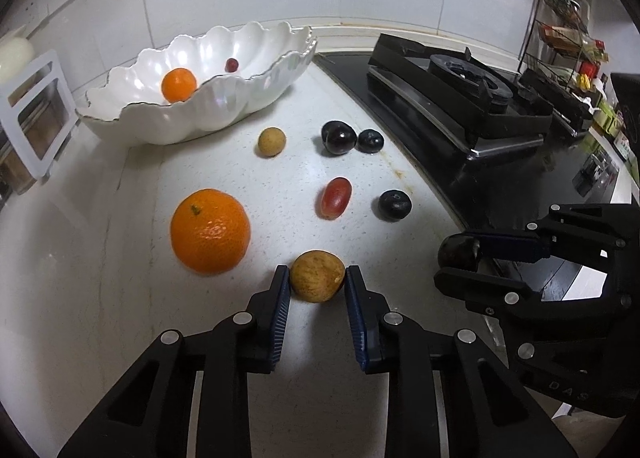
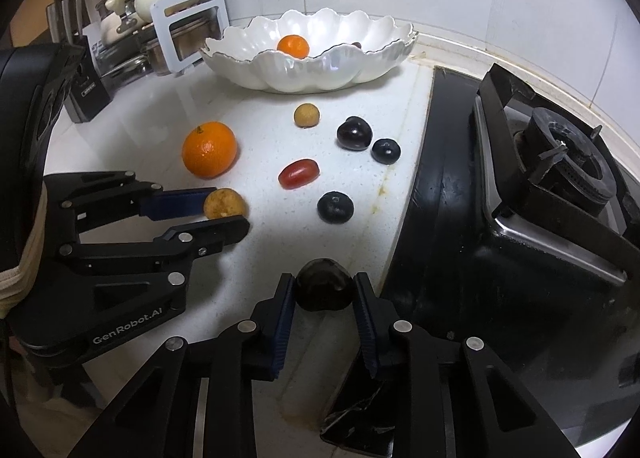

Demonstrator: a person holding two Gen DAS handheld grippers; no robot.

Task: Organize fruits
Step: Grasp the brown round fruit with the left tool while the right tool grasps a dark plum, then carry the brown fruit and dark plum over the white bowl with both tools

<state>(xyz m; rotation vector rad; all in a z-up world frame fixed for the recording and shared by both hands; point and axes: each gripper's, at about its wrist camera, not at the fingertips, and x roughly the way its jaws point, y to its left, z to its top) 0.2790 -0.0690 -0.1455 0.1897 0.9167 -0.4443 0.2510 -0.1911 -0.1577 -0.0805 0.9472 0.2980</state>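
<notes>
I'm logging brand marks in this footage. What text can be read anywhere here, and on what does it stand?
"GenRobot.AI": on the body of the left gripper, seen in the right wrist view.
"DAS": partial letters on the body of the right gripper, cut off.
Labels on the rack packages and the dark box: too small to read.

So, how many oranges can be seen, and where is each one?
2. One small orange lies inside the white scalloped bowl. One larger orange sits on the countertop, beside the left gripper. The bowl's wall may hide more.
</notes>
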